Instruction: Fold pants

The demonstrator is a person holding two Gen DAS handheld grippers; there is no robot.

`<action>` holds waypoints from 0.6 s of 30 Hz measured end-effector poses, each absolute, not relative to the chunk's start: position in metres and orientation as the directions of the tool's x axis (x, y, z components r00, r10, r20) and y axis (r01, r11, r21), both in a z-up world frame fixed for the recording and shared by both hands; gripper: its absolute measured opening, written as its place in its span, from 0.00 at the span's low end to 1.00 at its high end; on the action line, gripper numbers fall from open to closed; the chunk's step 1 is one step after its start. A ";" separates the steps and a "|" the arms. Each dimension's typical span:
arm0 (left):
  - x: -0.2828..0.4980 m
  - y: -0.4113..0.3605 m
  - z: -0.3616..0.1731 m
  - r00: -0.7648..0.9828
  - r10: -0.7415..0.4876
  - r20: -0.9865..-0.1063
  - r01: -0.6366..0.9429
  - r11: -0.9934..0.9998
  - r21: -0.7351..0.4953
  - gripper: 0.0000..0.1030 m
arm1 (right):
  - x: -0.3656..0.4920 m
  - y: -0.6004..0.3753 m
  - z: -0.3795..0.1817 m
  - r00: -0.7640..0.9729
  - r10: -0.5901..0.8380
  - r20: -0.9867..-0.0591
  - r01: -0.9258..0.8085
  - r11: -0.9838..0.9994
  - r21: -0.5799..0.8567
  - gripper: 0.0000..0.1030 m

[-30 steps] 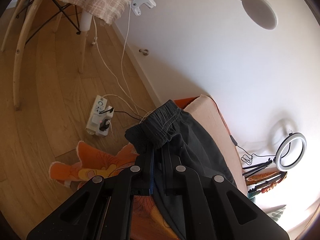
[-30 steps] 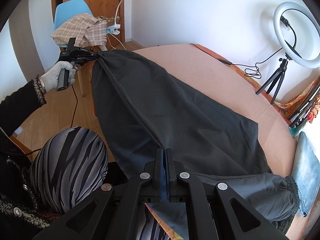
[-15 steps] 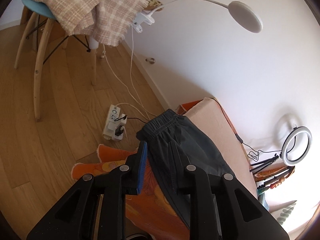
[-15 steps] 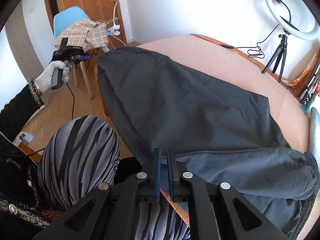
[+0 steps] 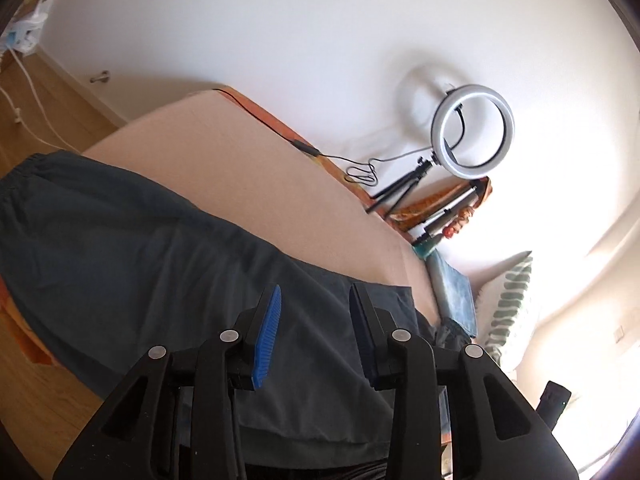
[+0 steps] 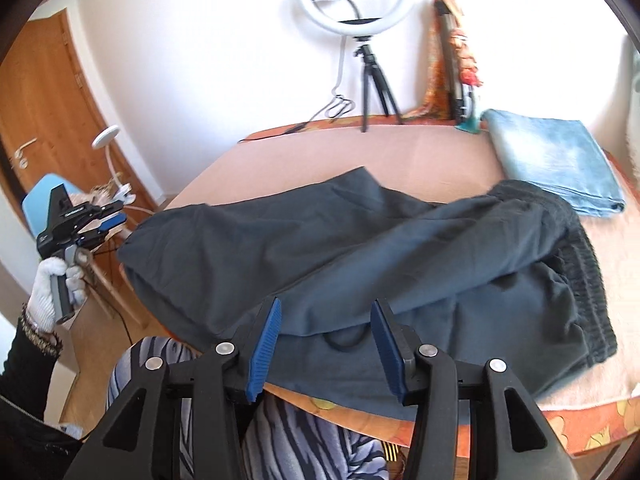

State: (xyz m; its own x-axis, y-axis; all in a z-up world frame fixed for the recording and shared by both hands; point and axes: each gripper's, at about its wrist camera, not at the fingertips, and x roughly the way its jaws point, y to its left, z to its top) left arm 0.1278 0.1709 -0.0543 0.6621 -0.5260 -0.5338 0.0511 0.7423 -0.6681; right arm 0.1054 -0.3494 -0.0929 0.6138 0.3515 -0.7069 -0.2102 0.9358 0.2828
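one dark pants (image 6: 320, 248) – two grippers, left (image 5: 314, 330) and right (image 6: 326, 340), jaws opening, empty.

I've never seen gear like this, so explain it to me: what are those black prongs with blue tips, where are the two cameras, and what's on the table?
No robot here: a person holds a two-finger gripper in each hand, with a camera on each looking along its fingers. One view sits on the left gripper, the other on the right gripper, which also shows the gloved left hand. Dark pants lie on the pink-covered table beside folded blue jeans. Both grippers' jaws are opening and hold nothing.
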 end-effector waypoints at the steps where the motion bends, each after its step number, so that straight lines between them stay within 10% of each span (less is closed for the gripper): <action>1: 0.133 0.154 -0.053 0.638 -0.554 -0.535 0.080 0.739 -0.669 0.35 | 0.105 -0.359 -0.094 0.619 0.333 -0.711 -0.175 0.941 0.289 0.51; 18: 0.195 -0.134 -0.093 0.136 -0.765 -0.630 0.337 0.634 -0.696 0.42 | 0.098 -0.471 -0.104 0.645 0.198 -0.738 0.096 0.937 0.335 0.60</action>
